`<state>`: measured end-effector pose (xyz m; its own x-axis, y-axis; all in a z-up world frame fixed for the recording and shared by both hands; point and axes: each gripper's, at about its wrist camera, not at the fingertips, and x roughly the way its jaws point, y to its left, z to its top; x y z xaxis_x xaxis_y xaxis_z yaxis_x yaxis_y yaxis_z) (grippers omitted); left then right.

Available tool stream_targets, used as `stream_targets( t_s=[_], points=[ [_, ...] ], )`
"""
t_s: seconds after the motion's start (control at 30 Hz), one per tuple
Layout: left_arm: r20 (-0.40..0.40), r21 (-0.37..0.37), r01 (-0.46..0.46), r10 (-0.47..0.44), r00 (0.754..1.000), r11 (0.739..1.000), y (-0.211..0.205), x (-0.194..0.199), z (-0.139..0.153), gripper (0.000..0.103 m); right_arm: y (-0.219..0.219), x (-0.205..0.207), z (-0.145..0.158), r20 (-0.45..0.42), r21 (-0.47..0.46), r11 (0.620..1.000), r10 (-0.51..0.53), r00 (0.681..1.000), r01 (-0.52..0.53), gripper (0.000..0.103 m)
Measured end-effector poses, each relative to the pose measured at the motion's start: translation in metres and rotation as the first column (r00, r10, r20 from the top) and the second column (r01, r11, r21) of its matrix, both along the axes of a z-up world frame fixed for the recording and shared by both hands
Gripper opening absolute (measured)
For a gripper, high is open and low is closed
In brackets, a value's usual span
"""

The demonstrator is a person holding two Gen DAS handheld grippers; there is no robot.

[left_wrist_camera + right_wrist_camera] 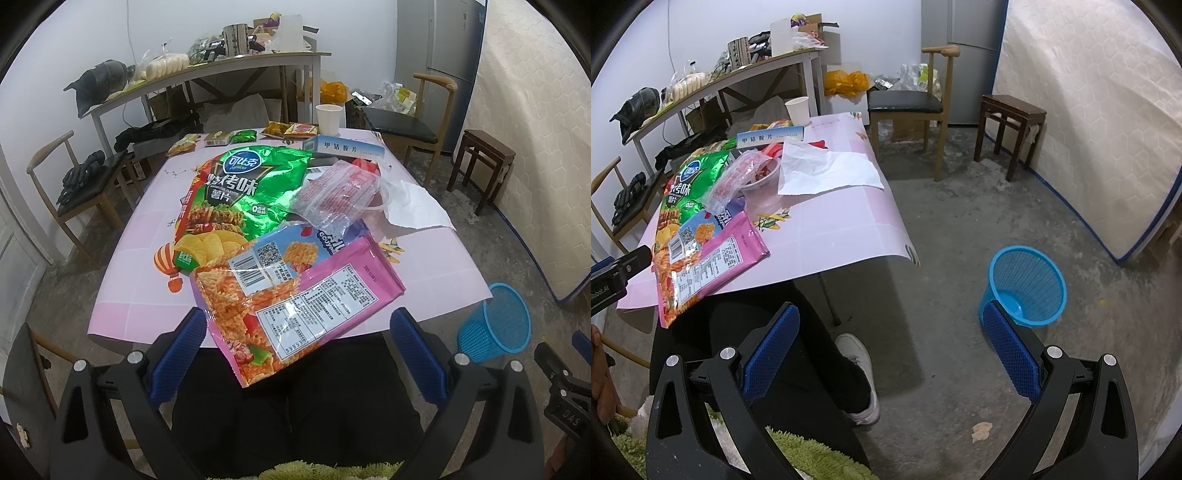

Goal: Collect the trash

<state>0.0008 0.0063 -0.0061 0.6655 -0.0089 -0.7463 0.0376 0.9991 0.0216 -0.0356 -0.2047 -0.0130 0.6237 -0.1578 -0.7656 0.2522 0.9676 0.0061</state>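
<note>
Snack wrappers lie piled on the pink table (122, 288). A pink and orange noodle bag (295, 295) (701, 266) hangs over the near edge, on top of a green chip bag (236, 192) (683, 188). A clear plastic bag (340, 188) (738, 177) and a white sheet of paper (417, 206) (827, 170) lie behind. A blue mesh bin (1027, 284) (495, 321) stands on the floor, right of the table. My left gripper (299, 354) is open just before the noodle bag's hanging corner. My right gripper (890, 354) is open over the floor, near the bin.
A paper cup (328, 118), a blue medicine box (343, 147) and small snack packets (243, 136) sit at the table's far end. Wooden chairs (908, 107) (85, 192), a dark stool (1008, 125), a cluttered side table (207, 70) and a leaning mattress (1100, 110) ring the room. The person's legs (783, 354) are under the table.
</note>
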Motion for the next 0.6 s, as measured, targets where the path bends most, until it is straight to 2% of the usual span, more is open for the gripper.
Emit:
stream_targets(
  t_s=[0.33,0.5,0.6],
  points=[
    [-0.009,0.002,-0.010,0.010,1.000,1.000,0.013,0.000,-0.007,0.097,0.005,0.002,0.000,0.002,0.012,1.000,0.011,1.000,-0.011,0.095],
    [-0.029,0.005,-0.029,0.029,0.999,1.000,0.019,0.011,-0.012,0.097,0.019,0.019,-0.001,0.016,0.029,0.999,0.043,0.999,-0.044,0.095],
    [-0.032,0.000,-0.053,0.053,0.998,0.999,0.037,0.018,-0.016,0.097,0.027,0.033,0.003,0.047,0.062,0.996,0.067,0.997,-0.070,0.095]
  ],
)
